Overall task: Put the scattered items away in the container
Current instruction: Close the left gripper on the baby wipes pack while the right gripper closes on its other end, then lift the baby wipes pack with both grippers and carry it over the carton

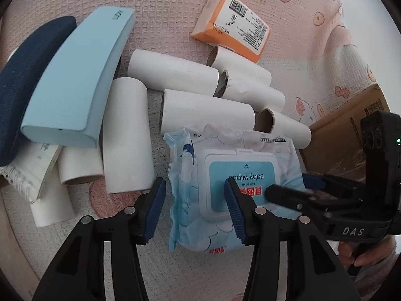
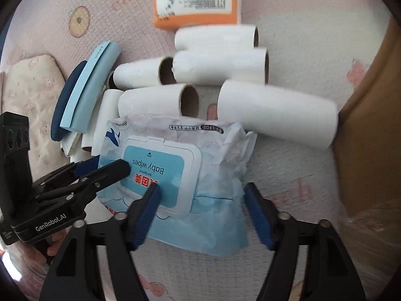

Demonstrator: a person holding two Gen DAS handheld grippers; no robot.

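A blue pack of baby wipes (image 1: 220, 185) lies on the pink patterned cloth, also in the right wrist view (image 2: 180, 175). My left gripper (image 1: 194, 208) is open, its fingers astride the pack's left end. My right gripper (image 2: 200, 213) is open, its fingers astride the pack's right half; it shows in the left wrist view (image 1: 295, 188) reaching in from the right. Several white paper rolls (image 1: 173, 72) lie behind the pack. An orange packet (image 1: 233, 25) lies further back. A brown cardboard box (image 2: 371, 130) stands at the right.
A light blue case (image 1: 75, 80) lies on a dark blue case (image 1: 20, 87) at the left, over some paper and more rolls. A cream cushion (image 2: 27, 92) sits far left in the right wrist view. The cloth (image 1: 163, 12) covers the whole surface.
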